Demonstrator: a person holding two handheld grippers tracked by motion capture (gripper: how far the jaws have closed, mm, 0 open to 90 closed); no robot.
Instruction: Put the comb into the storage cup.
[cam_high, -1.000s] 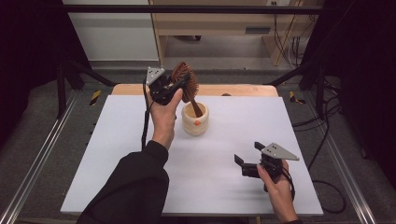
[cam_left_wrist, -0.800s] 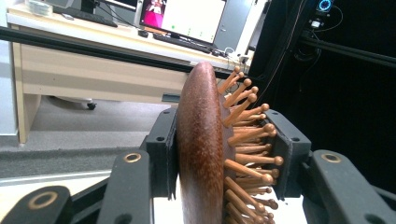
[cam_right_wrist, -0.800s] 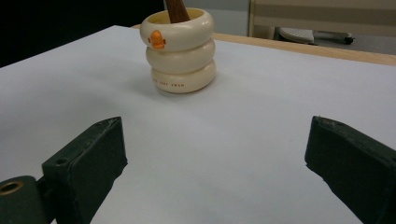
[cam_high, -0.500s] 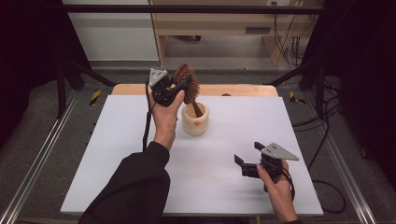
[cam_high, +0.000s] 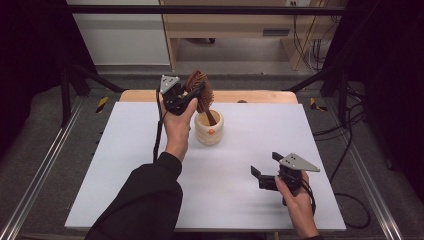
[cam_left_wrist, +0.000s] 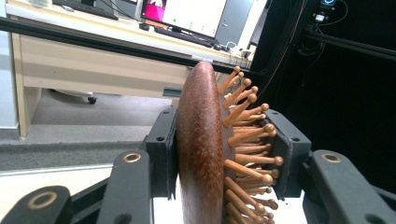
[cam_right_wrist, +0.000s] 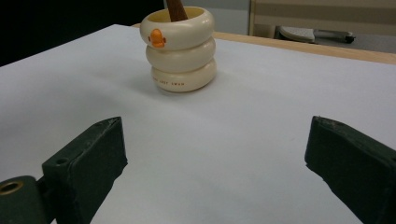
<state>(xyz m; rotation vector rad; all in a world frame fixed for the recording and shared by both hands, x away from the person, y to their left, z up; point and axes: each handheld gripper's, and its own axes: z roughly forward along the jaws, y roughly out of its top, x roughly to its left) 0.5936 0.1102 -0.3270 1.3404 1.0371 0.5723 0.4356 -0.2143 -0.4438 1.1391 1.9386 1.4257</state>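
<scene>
A dark brown wooden hairbrush (cam_high: 199, 89) with peg bristles stands with its handle down inside a cream ribbed cup (cam_high: 209, 128) that bears a small orange mark. My left gripper (cam_high: 192, 92) is shut on the brush head above the cup. In the left gripper view the brush head (cam_left_wrist: 203, 149) sits between the two black pads (cam_left_wrist: 164, 144), its pegs pointing at the right one. My right gripper (cam_high: 264, 169) rests open low over the white table near the front right, with nothing between its jaws. In the right gripper view the cup (cam_right_wrist: 180, 49) stands ahead of it, the brush handle (cam_right_wrist: 176, 9) rising from it.
The white tabletop (cam_high: 125, 165) has a wooden strip (cam_high: 250, 96) along its far edge. Metal frame rails (cam_high: 45, 165) run along both sides. A desk with monitors (cam_left_wrist: 187, 16) stands beyond the table.
</scene>
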